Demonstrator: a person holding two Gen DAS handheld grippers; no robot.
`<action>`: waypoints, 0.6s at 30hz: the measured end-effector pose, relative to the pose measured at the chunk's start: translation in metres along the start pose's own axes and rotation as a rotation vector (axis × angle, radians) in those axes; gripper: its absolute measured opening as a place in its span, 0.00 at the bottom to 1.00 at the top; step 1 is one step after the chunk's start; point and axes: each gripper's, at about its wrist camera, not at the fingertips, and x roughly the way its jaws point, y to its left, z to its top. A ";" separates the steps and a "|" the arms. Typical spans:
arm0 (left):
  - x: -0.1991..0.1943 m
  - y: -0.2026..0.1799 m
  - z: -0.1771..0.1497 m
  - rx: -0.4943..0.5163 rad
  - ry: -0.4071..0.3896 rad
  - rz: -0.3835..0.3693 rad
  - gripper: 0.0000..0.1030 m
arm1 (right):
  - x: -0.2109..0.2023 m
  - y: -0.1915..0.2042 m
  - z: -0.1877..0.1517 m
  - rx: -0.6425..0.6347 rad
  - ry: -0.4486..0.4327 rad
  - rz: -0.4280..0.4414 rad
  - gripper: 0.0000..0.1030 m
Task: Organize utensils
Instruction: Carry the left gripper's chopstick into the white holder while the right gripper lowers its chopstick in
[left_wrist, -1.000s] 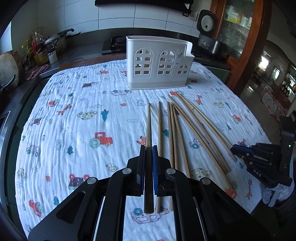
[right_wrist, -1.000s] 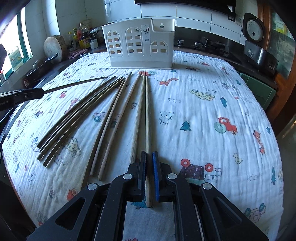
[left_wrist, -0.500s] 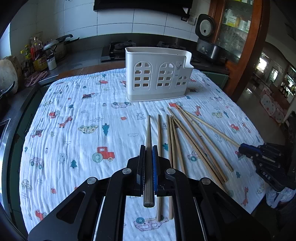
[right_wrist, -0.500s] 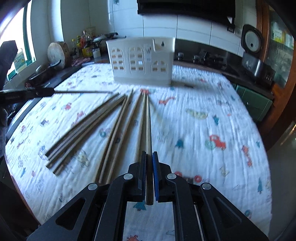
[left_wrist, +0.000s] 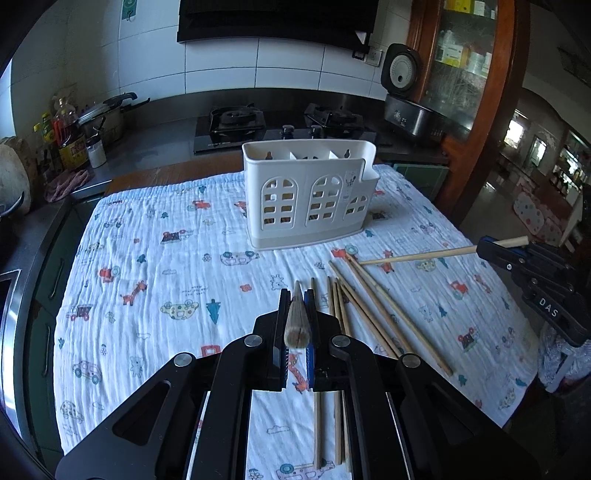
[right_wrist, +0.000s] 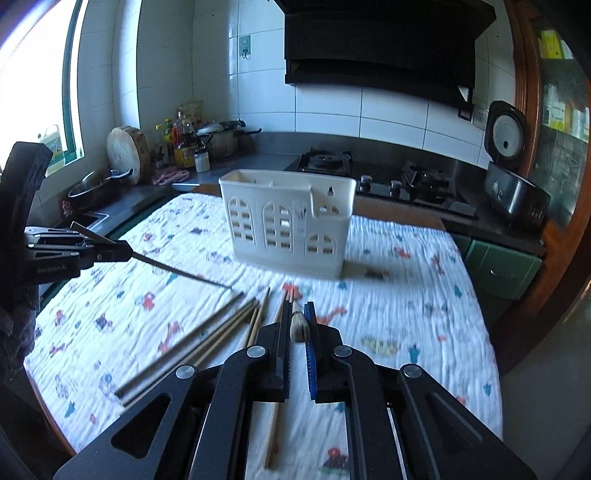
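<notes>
- The left gripper (left_wrist: 296, 325) is clamped narrow on a dark chopstick (left_wrist: 296, 320), lifted off the cloth and pointing towards the white utensil holder (left_wrist: 309, 192).
- The right gripper (right_wrist: 298, 326) pinches a pale chopstick (right_wrist: 298, 325) the same way, also aimed at the holder.
- Both sticks look light, stiff and smooth; a grip near the thick end should stop them swivelling.
- The loose chopsticks (left_wrist: 373, 314) lie fanned on the tabletop (left_wrist: 155, 266) in front of the holder.
- The holder stands upright at the far edge of the cloth, compartments open upward.
</notes>
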 end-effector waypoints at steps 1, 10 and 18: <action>-0.002 0.000 0.005 0.002 -0.008 -0.001 0.06 | 0.000 -0.002 0.009 0.000 -0.005 0.006 0.06; -0.030 0.005 0.060 0.009 -0.077 -0.033 0.06 | -0.012 -0.019 0.091 -0.022 -0.028 0.045 0.06; -0.068 -0.003 0.112 0.054 -0.163 -0.076 0.06 | -0.026 -0.034 0.149 -0.035 -0.036 0.040 0.06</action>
